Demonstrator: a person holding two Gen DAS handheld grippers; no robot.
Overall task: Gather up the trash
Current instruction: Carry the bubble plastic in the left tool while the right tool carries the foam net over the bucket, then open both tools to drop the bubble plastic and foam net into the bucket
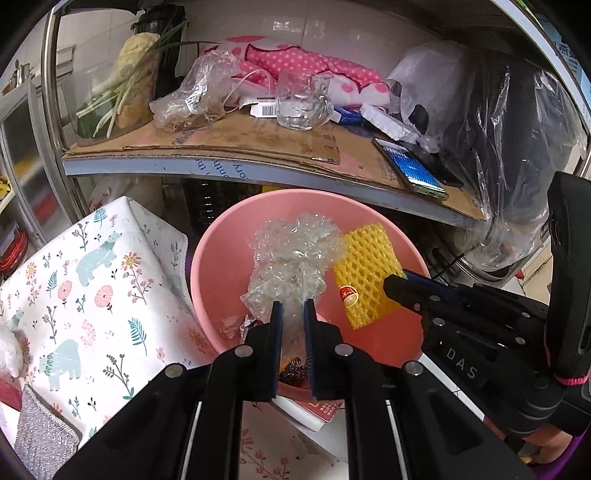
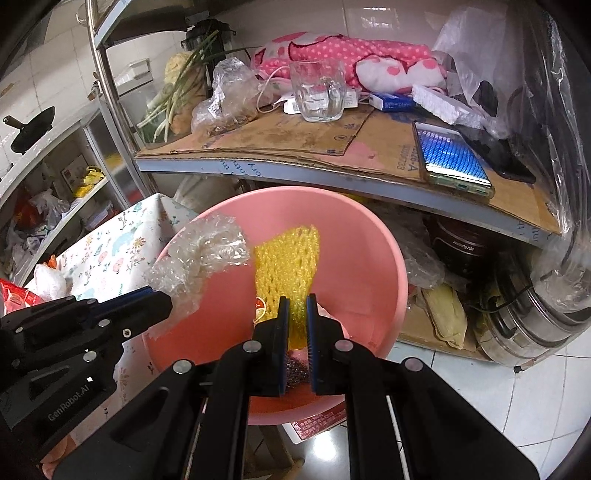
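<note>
White glossy tiles cover the wall point(image 2: 369, 22) behind a metal-framed shelf point(image 2: 258, 168) lined with flattened cardboard point(image 2: 295, 140). The floor point(image 2: 517, 398) is pale tile with dark grout lines. To the left stands a cabinet point(image 2: 74, 177) with cluttered shelves, and a dark pan point(image 2: 33, 133) sits up above it. Light is even and bright, glinting off the tiles.

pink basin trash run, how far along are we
Done: some scraps already lie in the round pink plastic basin. In hand: left claw grips crumpled clear bubble wrap, right claw grips yellow foam net, both above it. Left: dropping them in.
</note>
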